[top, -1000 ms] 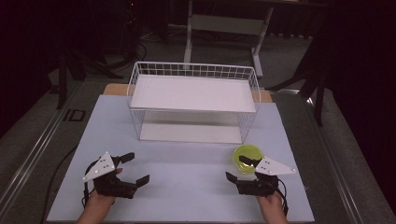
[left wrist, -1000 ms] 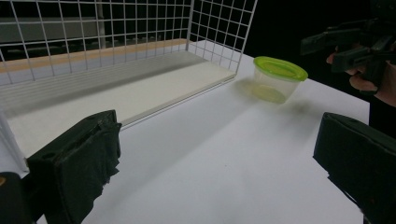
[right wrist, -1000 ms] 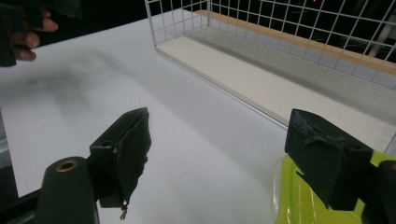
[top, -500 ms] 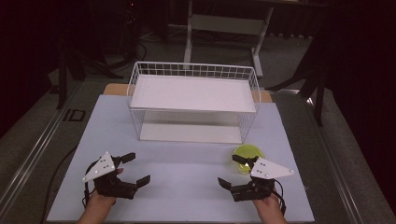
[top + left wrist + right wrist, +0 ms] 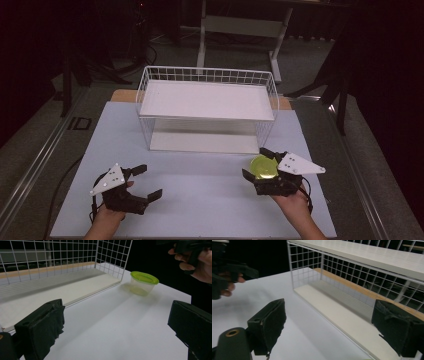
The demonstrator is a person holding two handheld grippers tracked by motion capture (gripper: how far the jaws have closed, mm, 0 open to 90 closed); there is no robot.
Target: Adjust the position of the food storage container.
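A small clear container with a yellow-green lid (image 5: 263, 167) stands on the white tabletop (image 5: 200, 200), just in front of the right end of a white wire rack (image 5: 207, 75). My right gripper (image 5: 253, 162) is open and held above the container, so its jaws frame the lid from overhead. In the right gripper view the open jaws (image 5: 334, 325) face the rack's lower board (image 5: 342, 312). My left gripper (image 5: 150, 181) is open at the front left, holding nothing. In its own view (image 5: 120, 320) the container (image 5: 144, 282) sits farther off.
The rack (image 5: 110, 255) has an upper white shelf (image 5: 207, 100) and a lower board (image 5: 200, 142). A wooden strip (image 5: 352, 287) runs behind it. A metal stand (image 5: 240, 25) stands on the dark floor beyond the table. A person's hand (image 5: 197, 265) holds the right gripper.
My right gripper has moved forward, from just behind the container to over it. The container and the left gripper have stayed put.
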